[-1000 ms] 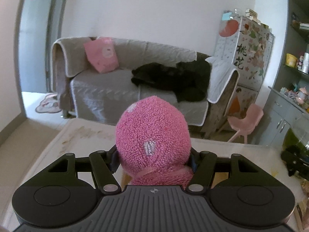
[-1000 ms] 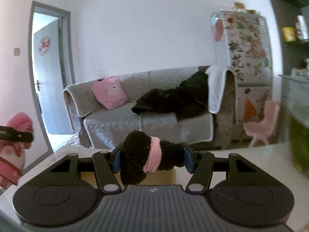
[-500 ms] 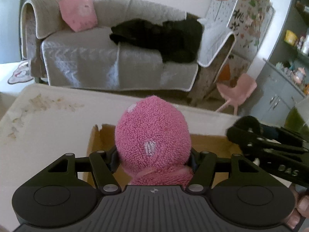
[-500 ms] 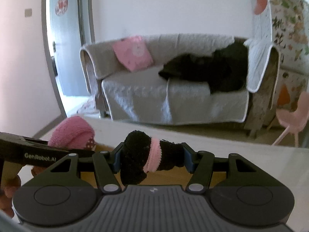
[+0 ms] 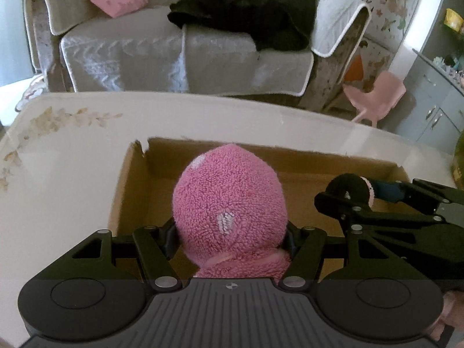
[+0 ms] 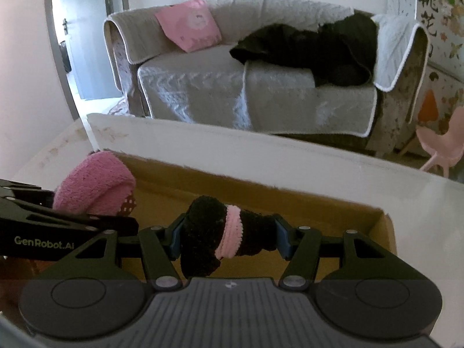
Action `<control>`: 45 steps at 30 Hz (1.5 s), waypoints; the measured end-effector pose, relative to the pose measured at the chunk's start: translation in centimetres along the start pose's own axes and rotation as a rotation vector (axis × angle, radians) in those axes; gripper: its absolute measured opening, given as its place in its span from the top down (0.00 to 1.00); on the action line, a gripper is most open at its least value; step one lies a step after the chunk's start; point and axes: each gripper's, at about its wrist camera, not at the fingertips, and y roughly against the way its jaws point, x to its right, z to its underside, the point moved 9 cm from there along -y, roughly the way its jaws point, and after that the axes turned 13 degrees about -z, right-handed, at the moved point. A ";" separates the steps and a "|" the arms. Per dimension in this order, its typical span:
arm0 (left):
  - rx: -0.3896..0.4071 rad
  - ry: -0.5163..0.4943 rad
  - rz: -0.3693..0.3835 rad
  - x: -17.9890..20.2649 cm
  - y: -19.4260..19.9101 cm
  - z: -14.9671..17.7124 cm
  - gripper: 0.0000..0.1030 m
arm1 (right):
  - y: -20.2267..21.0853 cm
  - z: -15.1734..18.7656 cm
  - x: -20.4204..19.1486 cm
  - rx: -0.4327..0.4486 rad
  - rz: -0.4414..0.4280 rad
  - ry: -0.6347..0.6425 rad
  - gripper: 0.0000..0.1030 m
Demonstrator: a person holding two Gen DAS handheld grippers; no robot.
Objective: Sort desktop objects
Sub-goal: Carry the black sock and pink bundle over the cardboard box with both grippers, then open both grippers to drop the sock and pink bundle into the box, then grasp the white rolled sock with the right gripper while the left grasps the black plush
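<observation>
My left gripper (image 5: 230, 239) is shut on a fluffy pink rolled sock (image 5: 229, 206), held over the open cardboard box (image 5: 127, 174) on the white table. In the right wrist view my right gripper (image 6: 227, 236) is shut on a black rolled sock with a pink band (image 6: 220, 232), also above the box (image 6: 385, 232). Each gripper shows in the other's view: the right gripper (image 5: 348, 200) with its black sock (image 5: 349, 185) at the right, the left one's fingers (image 6: 95, 221) with the pink sock (image 6: 92, 182) at the left. The box floor is mostly hidden.
The white table (image 5: 72, 159) with a faded flower print runs around the box. Beyond its far edge stand a grey sofa (image 5: 179, 52) with a pink cushion and black clothing, a small pink chair (image 5: 380, 92) and grey cabinets (image 5: 435, 110). A green container (image 5: 459, 159) sits at the right edge.
Both grippers have come down and tilted towards the table, each still holding its sock. The cardboard box has come into view beneath them, and the two grippers are now close side by side.
</observation>
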 end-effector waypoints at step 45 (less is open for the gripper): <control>-0.093 0.038 0.260 -5.2 10.1 11.2 0.00 | 16.9 13.7 -0.4 0.150 -0.134 0.062 0.01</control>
